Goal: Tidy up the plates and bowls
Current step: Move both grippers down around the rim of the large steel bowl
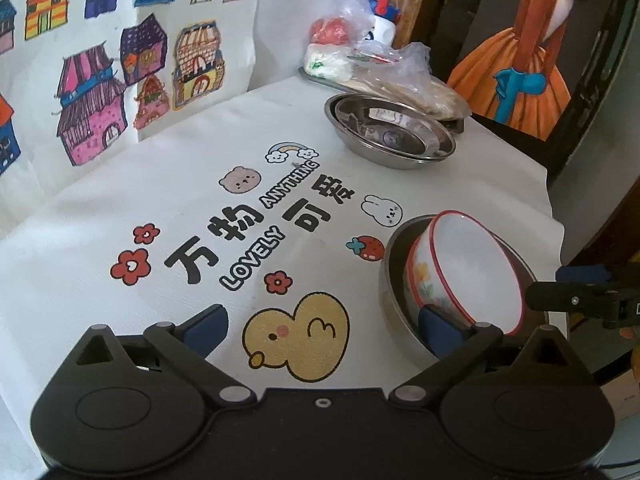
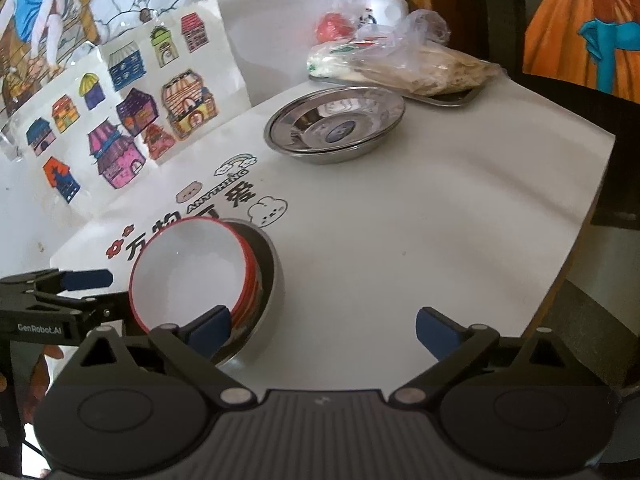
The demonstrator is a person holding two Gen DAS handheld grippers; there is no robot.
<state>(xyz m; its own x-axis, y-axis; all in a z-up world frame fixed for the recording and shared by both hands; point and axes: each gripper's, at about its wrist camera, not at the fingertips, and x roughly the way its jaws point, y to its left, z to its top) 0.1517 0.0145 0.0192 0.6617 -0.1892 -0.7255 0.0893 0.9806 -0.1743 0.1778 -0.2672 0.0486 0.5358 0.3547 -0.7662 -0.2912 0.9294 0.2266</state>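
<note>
We see two stacked steel plates (image 2: 335,127) at the table's far side and one red-rimmed white bowl (image 1: 468,270) tilted inside one steel bowl (image 2: 269,280) near us. Our left gripper (image 1: 322,330) and right gripper (image 2: 323,328) both gape wide, holding nothing.

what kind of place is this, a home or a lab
Most likely a home, perhaps a dining corner. A table under a printed cartoon tablecloth holds stacked steel plates and bagged food, and children's house drawings lean behind it.
</note>
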